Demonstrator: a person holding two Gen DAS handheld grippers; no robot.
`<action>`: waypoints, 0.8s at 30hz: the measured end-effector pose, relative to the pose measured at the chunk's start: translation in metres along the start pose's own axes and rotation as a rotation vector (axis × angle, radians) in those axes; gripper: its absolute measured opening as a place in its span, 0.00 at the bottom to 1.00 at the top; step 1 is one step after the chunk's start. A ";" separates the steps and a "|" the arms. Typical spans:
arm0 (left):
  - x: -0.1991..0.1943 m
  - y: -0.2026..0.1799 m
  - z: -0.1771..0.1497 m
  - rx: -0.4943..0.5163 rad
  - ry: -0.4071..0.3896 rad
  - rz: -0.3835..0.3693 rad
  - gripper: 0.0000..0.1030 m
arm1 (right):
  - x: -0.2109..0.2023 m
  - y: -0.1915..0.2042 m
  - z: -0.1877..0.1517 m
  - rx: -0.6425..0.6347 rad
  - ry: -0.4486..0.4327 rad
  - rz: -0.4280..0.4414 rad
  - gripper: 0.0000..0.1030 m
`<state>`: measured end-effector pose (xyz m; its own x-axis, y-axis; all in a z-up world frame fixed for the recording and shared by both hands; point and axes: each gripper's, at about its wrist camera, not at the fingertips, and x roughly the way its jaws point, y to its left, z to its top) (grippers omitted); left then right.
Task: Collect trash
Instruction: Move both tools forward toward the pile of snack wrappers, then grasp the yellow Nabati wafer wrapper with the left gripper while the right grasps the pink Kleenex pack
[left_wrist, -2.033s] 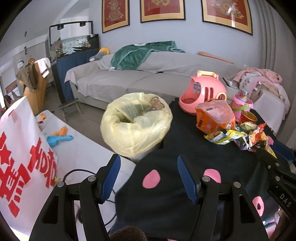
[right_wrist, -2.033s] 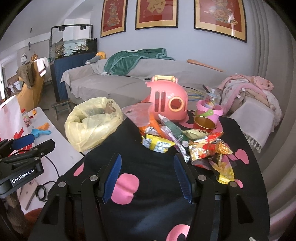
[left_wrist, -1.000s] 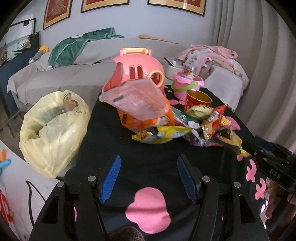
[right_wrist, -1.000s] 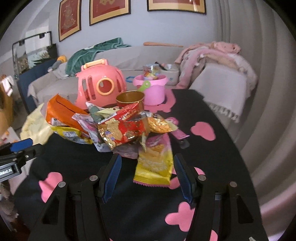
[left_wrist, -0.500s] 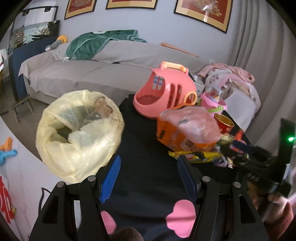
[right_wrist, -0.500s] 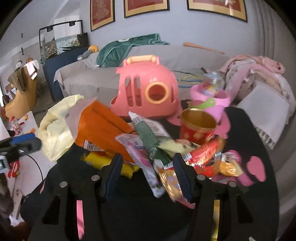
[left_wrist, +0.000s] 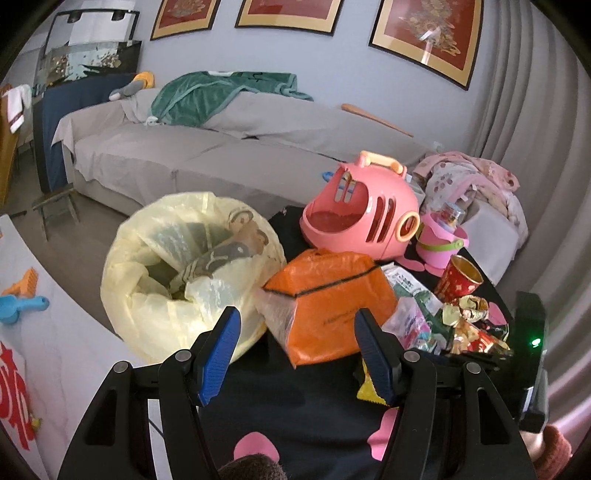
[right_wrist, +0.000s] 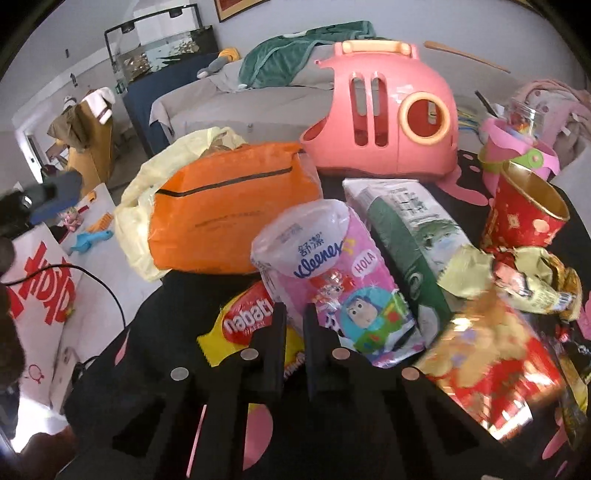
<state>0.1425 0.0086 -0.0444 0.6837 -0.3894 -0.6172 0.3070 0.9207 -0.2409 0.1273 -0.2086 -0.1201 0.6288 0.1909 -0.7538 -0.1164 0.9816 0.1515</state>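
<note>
Right gripper (right_wrist: 294, 317), jaws just closed nearly together on the lower edge of the pink Kleenex pack (right_wrist: 332, 280), and left gripper (left_wrist: 295, 350), fingers apart and empty; a thin-film pinch may slip before the yellow trash bag (left_wrist: 177, 273); black tablecloth (left_wrist: 295, 406), grey sofa (left_wrist: 207, 155) beyond.
</note>
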 end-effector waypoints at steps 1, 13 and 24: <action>0.002 -0.001 -0.002 -0.001 0.010 -0.006 0.63 | -0.005 -0.005 0.000 0.009 -0.007 0.001 0.06; 0.091 -0.067 -0.050 0.065 0.271 -0.136 0.63 | -0.068 -0.065 -0.022 0.128 -0.096 -0.185 0.08; 0.120 -0.079 -0.056 0.072 0.304 -0.120 0.63 | -0.073 -0.081 -0.028 0.107 -0.131 -0.096 0.26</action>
<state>0.1633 -0.1097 -0.1408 0.4144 -0.4595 -0.7856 0.4268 0.8605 -0.2781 0.0695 -0.3022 -0.0950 0.7283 0.0868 -0.6797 0.0269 0.9875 0.1550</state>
